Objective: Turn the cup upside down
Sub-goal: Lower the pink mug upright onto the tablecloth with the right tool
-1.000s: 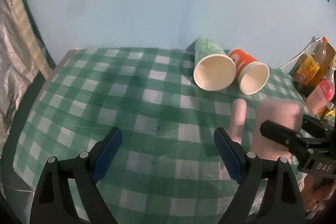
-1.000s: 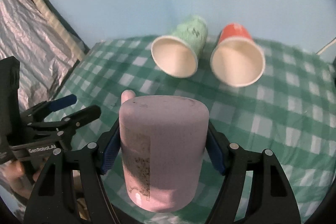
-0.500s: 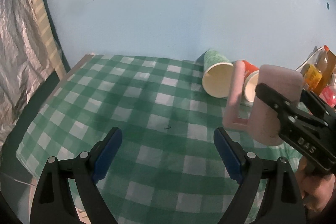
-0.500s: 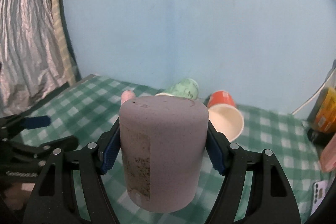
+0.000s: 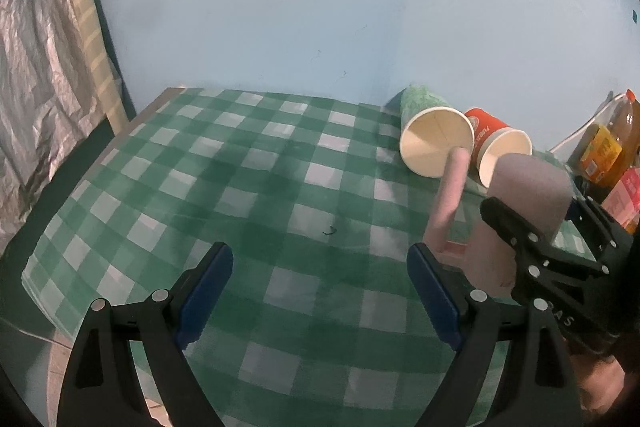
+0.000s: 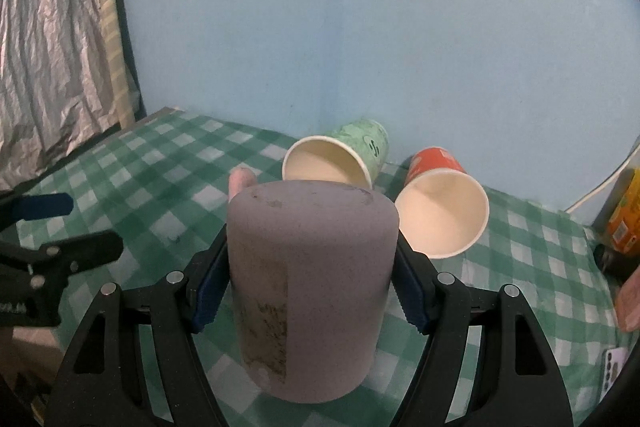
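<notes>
My right gripper (image 6: pixel 308 291) is shut on a pink mug (image 6: pixel 308 279), held base up with its handle (image 6: pixel 240 181) on the far left side. In the left wrist view the mug (image 5: pixel 520 195) and its handle (image 5: pixel 450 199) show at the right, held above the green checked tablecloth (image 5: pixel 248 195). My left gripper (image 5: pixel 320 291) is open and empty, low over the near part of the cloth, left of the mug.
A green paper cup (image 6: pixel 340 159) and a red paper cup (image 6: pixel 440 211) lie on their sides at the back by the blue wall. Bottles (image 5: pixel 608 147) stand at the far right. A silver curtain (image 5: pixel 36 67) hangs at the left table edge.
The right gripper has come down with the mug, which now sits lower and nearer the cloth. Both views have tilted down a little toward the table.
</notes>
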Available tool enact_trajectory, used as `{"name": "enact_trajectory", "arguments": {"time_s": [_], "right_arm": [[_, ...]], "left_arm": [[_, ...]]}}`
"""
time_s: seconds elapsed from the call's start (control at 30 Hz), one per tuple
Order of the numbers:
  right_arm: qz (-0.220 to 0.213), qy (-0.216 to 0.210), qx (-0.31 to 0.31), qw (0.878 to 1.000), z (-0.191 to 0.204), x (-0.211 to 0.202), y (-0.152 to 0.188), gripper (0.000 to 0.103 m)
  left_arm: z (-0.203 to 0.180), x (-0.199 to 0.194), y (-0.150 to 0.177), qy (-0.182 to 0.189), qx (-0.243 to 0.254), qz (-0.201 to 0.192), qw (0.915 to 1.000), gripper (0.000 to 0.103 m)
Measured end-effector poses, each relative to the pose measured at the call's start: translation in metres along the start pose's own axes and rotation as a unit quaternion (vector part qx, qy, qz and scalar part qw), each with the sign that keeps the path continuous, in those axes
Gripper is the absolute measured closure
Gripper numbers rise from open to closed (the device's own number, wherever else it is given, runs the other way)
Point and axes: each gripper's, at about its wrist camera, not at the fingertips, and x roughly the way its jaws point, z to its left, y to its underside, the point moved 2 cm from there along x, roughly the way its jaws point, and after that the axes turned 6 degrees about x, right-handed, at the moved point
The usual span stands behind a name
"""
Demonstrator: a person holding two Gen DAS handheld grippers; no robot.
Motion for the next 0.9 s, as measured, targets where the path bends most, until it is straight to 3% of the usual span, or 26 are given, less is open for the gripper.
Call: {"name": "enact_trajectory", "arguments": {"time_s": [0.37, 0.47, 0.67, 0.9], "right_arm": [[0.018, -0.01, 0.034, 0.999, -0.014, -0.003, 0.022, 0.03], [0.017, -0.012, 0.042, 0.999, -0.016, -0.005, 0.02, 0.03], [0.003, -0.013, 0.053, 0.998, -0.022, -0.026, 0.011, 0.018], [-0.022, -0.007, 0.065, 0.998, -0.029, -0.072, 0.0, 0.013]], "left_arm": [[-0.001, -0.004, 0.007, -0.003, 0.0, -0.01, 0.9999, 0.013], [-0.002, -0.011, 0.009, -0.001, -0.002, -0.025, 0.9997, 0.013], [-0.006, -0.036, 0.012, 0.006, -0.005, -0.059, 0.9982, 0.013], [-0.016, -0.08, 0.02, 0.038, 0.0, -0.114, 0.9928, 0.002]]}}
